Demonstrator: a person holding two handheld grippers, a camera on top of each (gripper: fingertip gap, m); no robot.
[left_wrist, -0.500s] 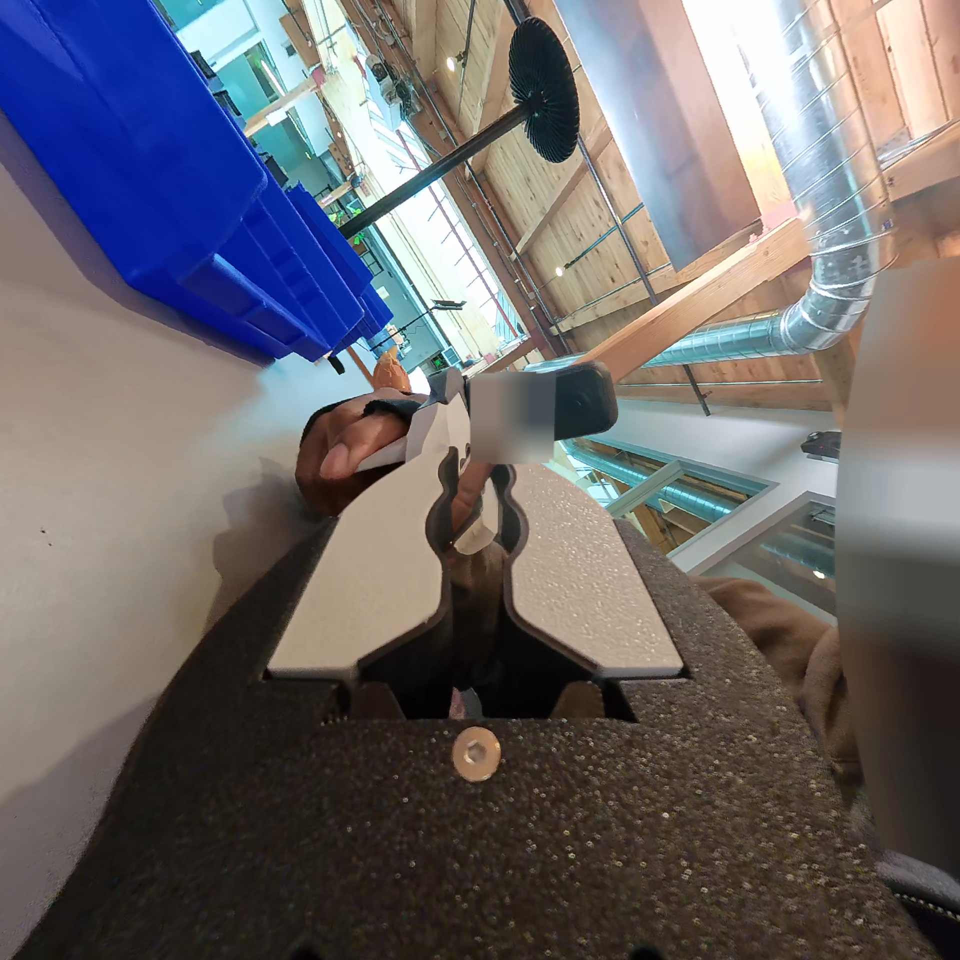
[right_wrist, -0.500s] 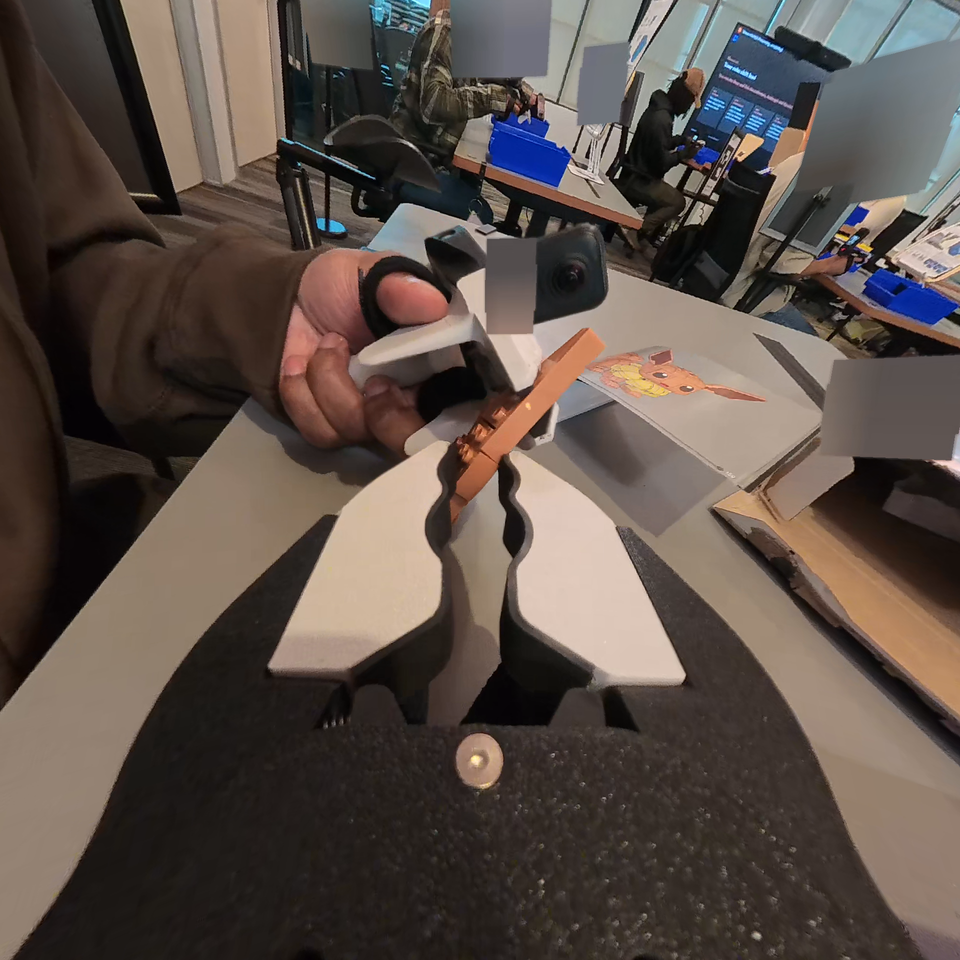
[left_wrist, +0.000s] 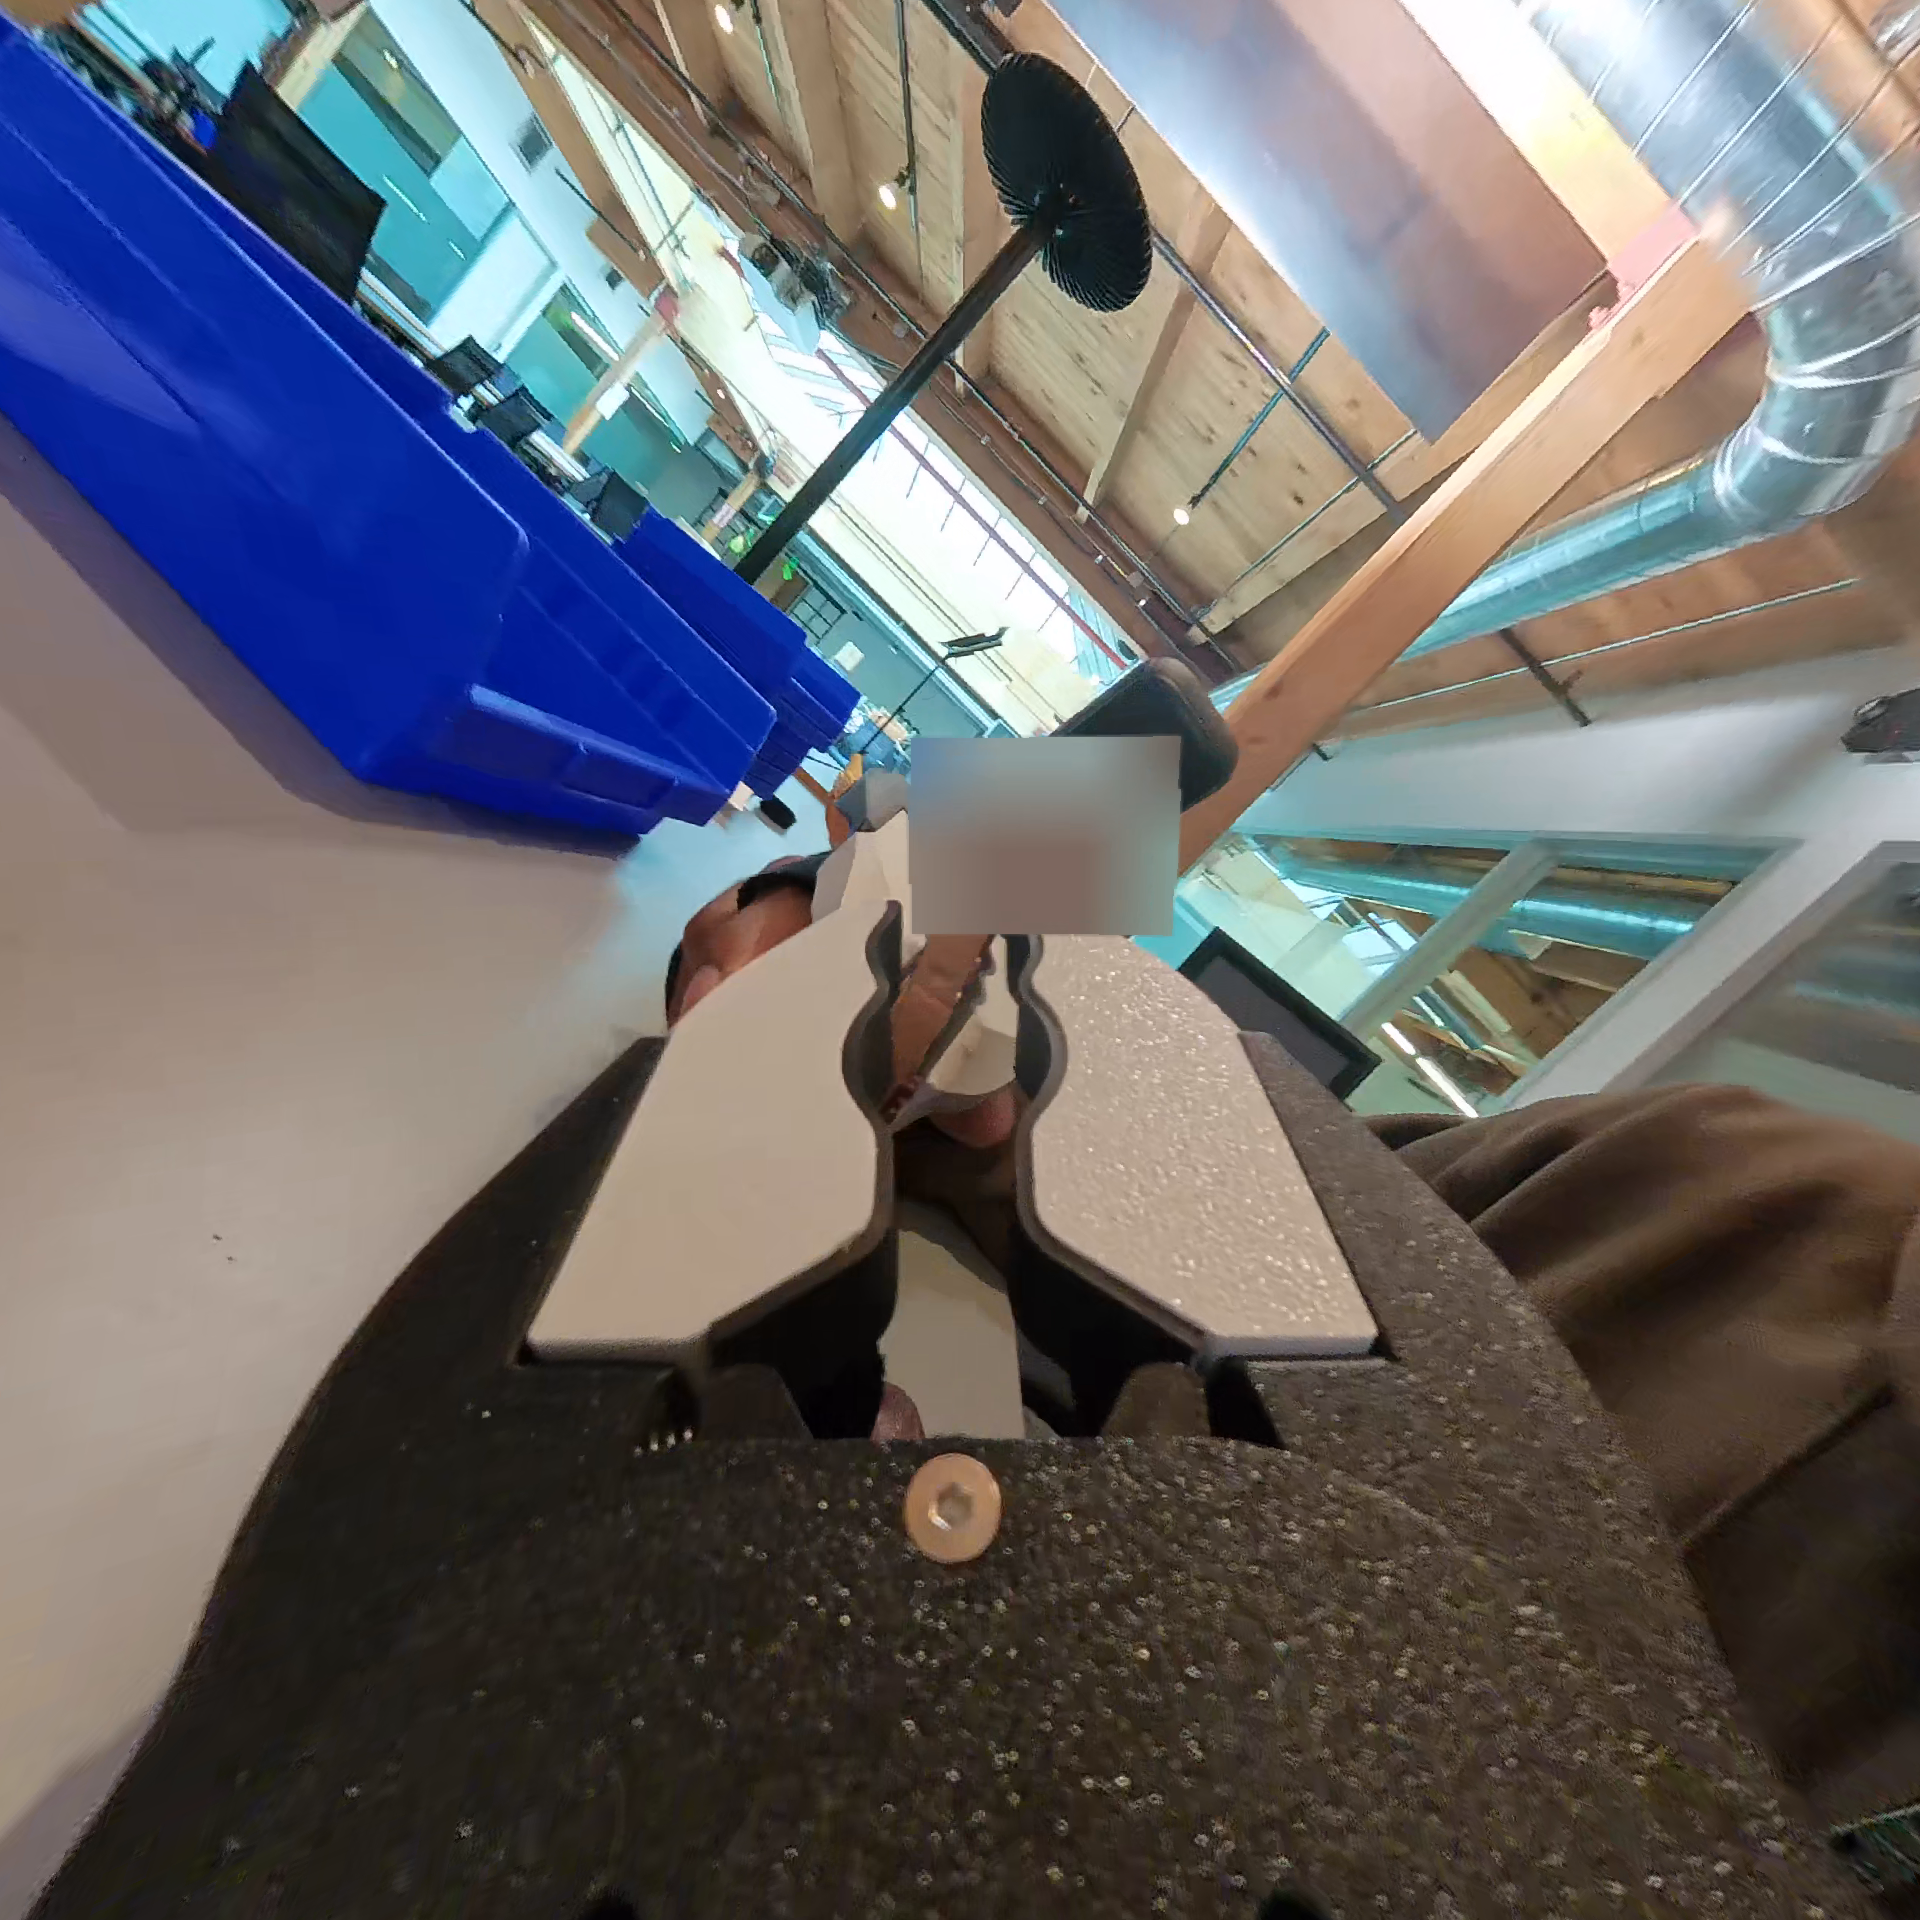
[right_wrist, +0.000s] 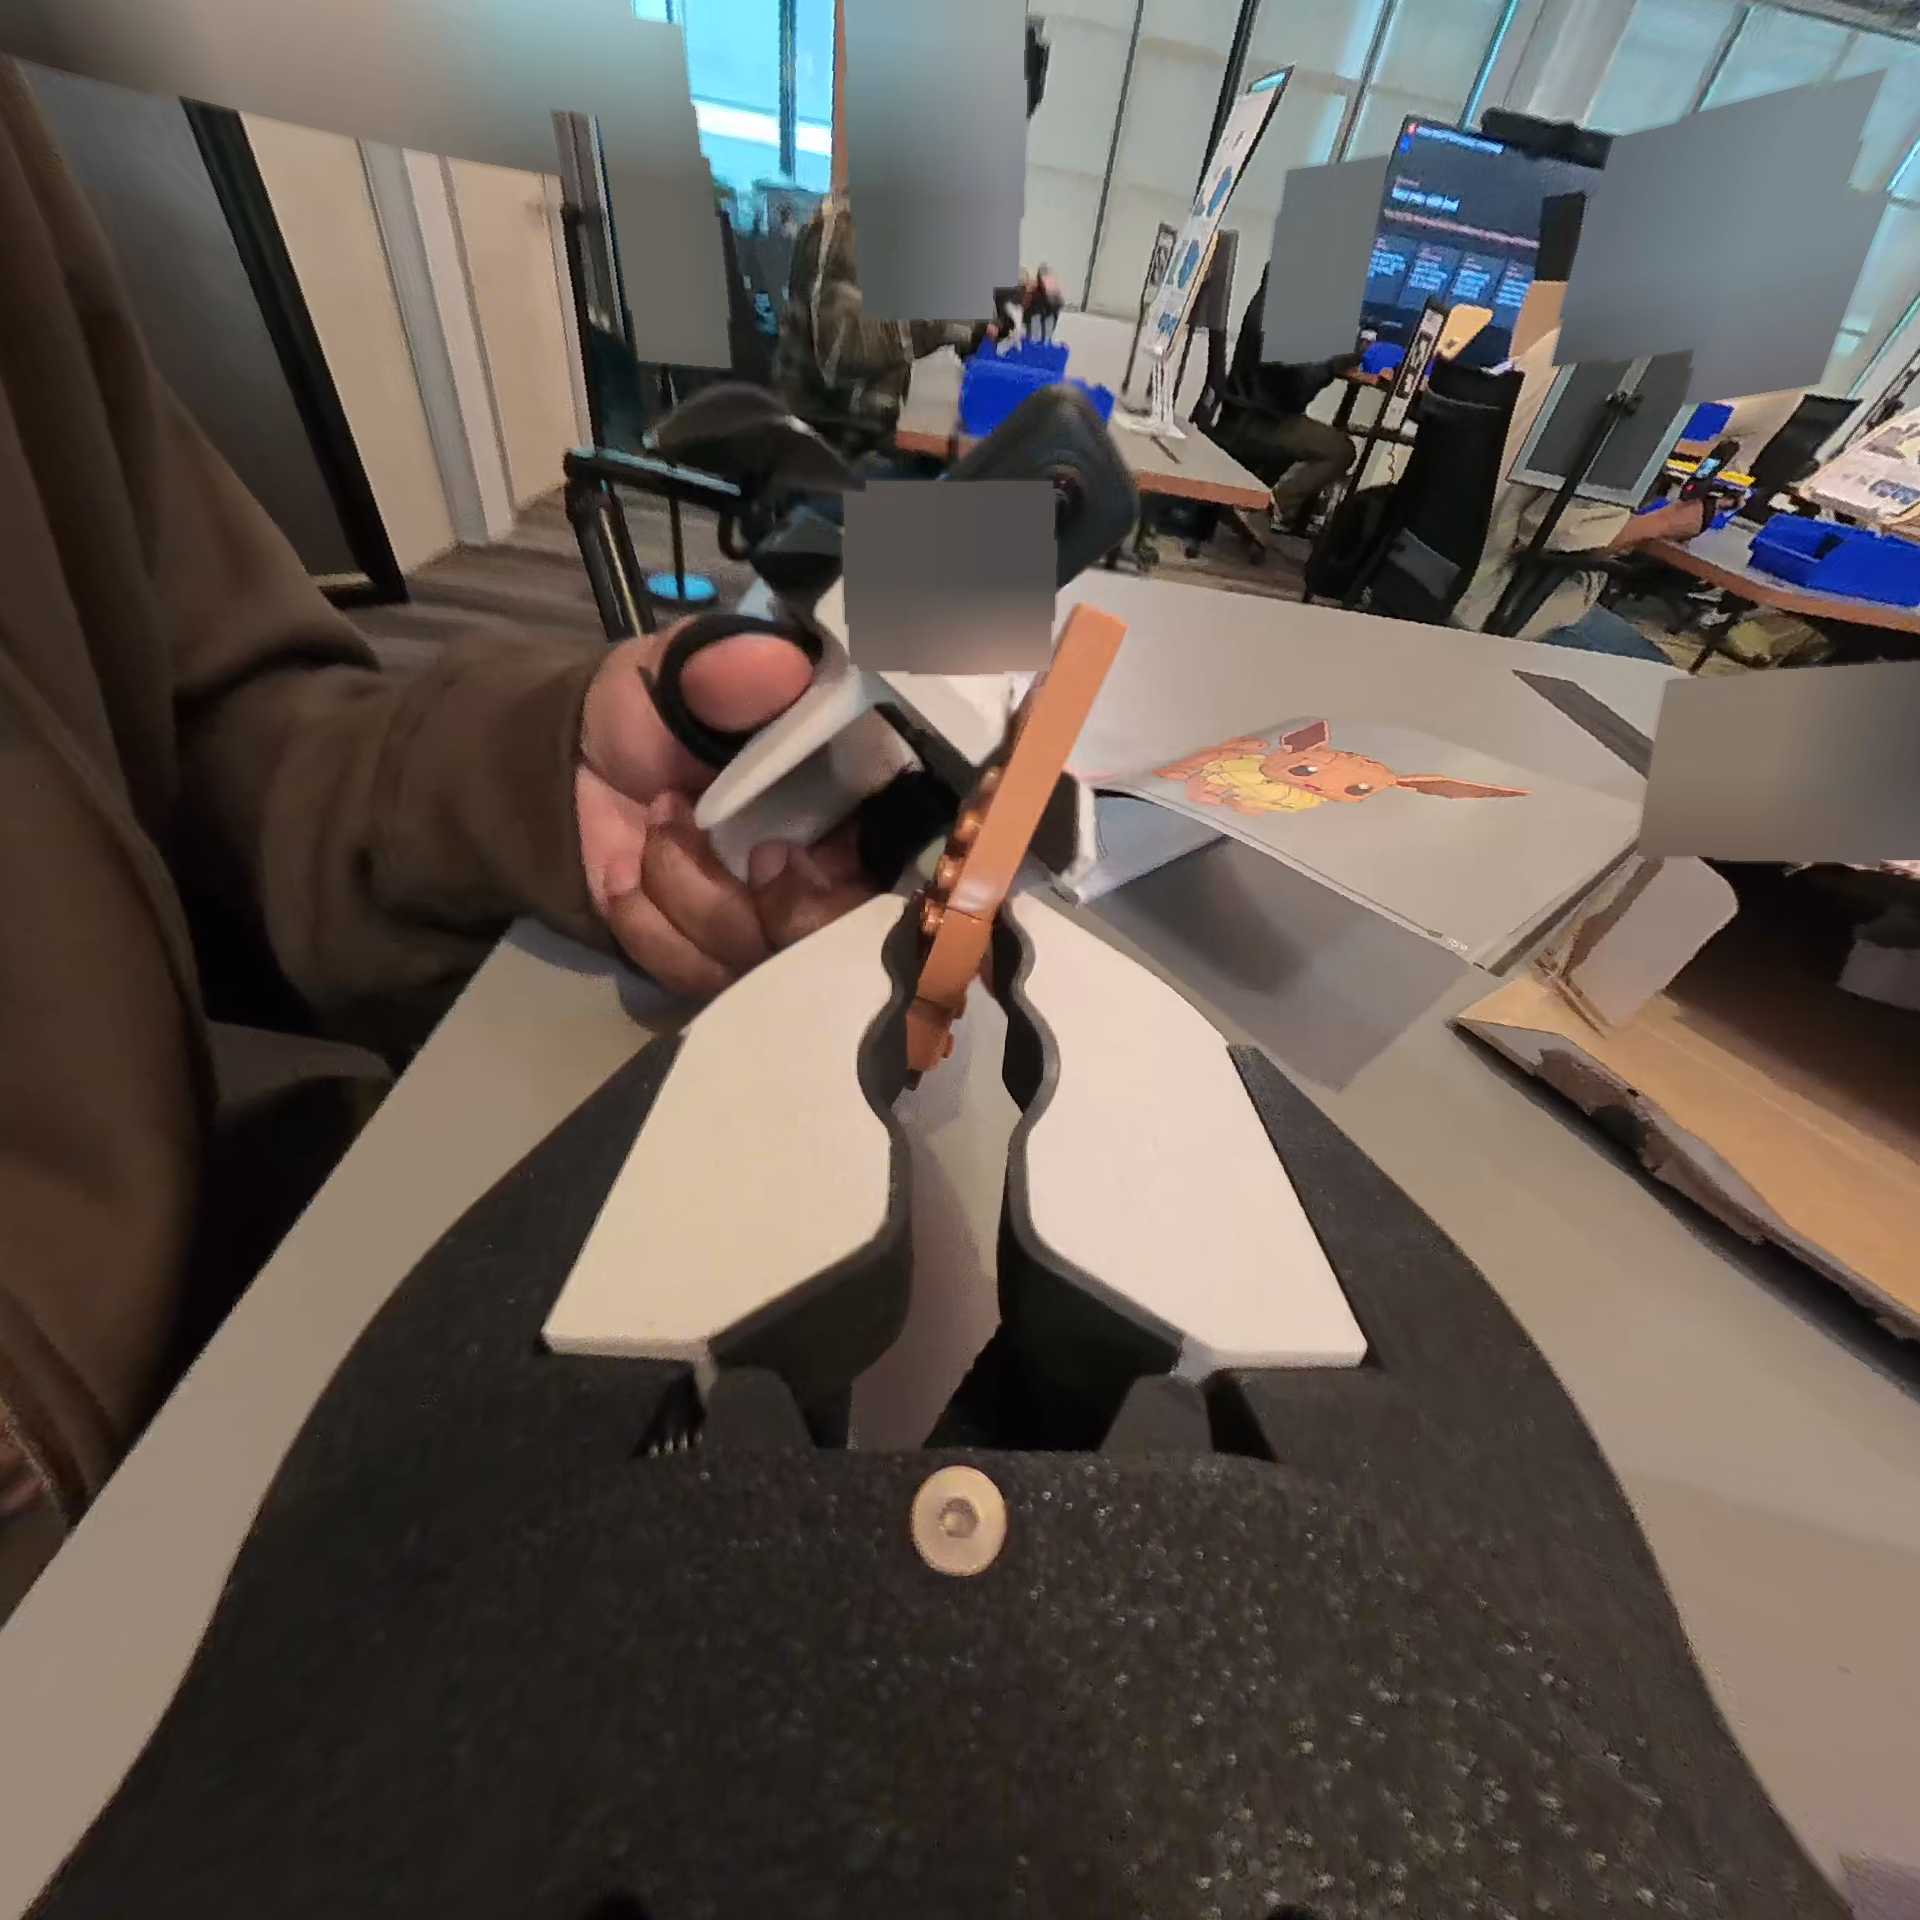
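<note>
Tipped steeper than half a second ago above the grey table (right_wrist: 1299, 675), the brown studded plate (right_wrist: 1044, 748) stands clamped at its lower end by the right gripper (right_wrist: 953, 920), while the left gripper (left_wrist: 954, 940) brackets its far end, jaws parted, not pressing.

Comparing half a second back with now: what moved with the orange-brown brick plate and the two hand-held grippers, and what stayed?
The orange-brown studded plate swung from a low lean rightward to nearly upright. The right hand-held gripper remains clamped on its lower end. The left hand-held gripper stays at the plate's other end, grip unclear. The character picture sheet and cardboard did not move.
</note>
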